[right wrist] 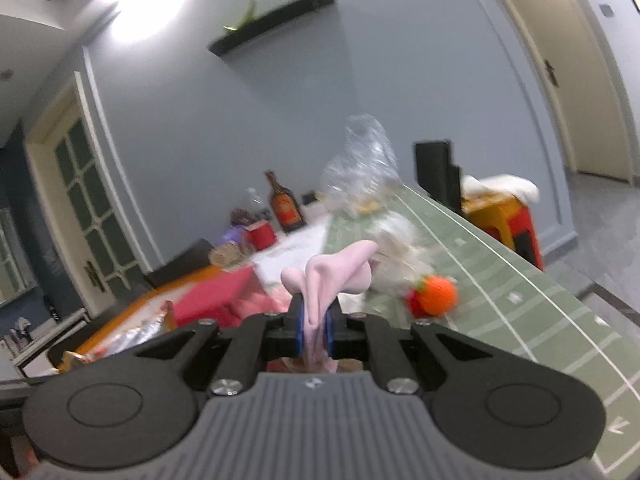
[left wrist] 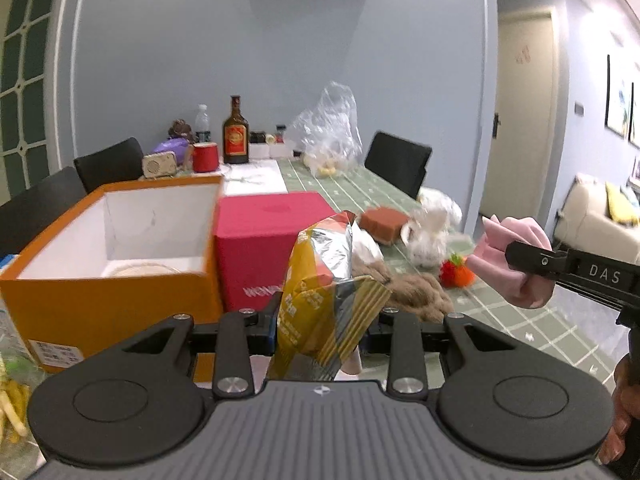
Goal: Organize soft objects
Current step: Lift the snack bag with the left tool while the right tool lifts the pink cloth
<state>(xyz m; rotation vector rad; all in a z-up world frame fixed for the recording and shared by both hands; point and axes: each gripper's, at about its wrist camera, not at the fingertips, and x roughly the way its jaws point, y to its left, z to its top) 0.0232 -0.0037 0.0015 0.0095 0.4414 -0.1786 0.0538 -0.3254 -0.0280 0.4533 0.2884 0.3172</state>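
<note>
Table (left wrist: 504,316) under its green checked cloth takes up most of the room, and it is crowded. At nine o'clock from where I stand sits the big orange box (left wrist: 116,280), open on top, a pale round thing low inside it; I cannot tell what. Just beside it, toward twelve, the red box (left wrist: 256,252) is closed. At twelve, far back, a clear plastic bag (left wrist: 332,136) and a brown bottle (left wrist: 235,136).

Now the hands. The left gripper (left wrist: 320,332) has its jaws partly apart, pads pressing a crinkled yellow snack bag (left wrist: 324,280), held up clear of the cloth. At three o'clock the right gripper (right wrist: 314,322) is nearly closed, pinching a pink soft toy (right wrist: 336,276) by a thin fold, also lifted.

So two items are in the air and, by my reading, headed for the orange box. Plenty is left: a brown knitted cloth (left wrist: 420,292) lies on the table at one o'clock, a white plush toy (left wrist: 428,240) beyond it, a brown block (left wrist: 382,224) near that, and the little strawberry toy (left wrist: 456,272) just beside the cloth. Early going, I would say.
</note>
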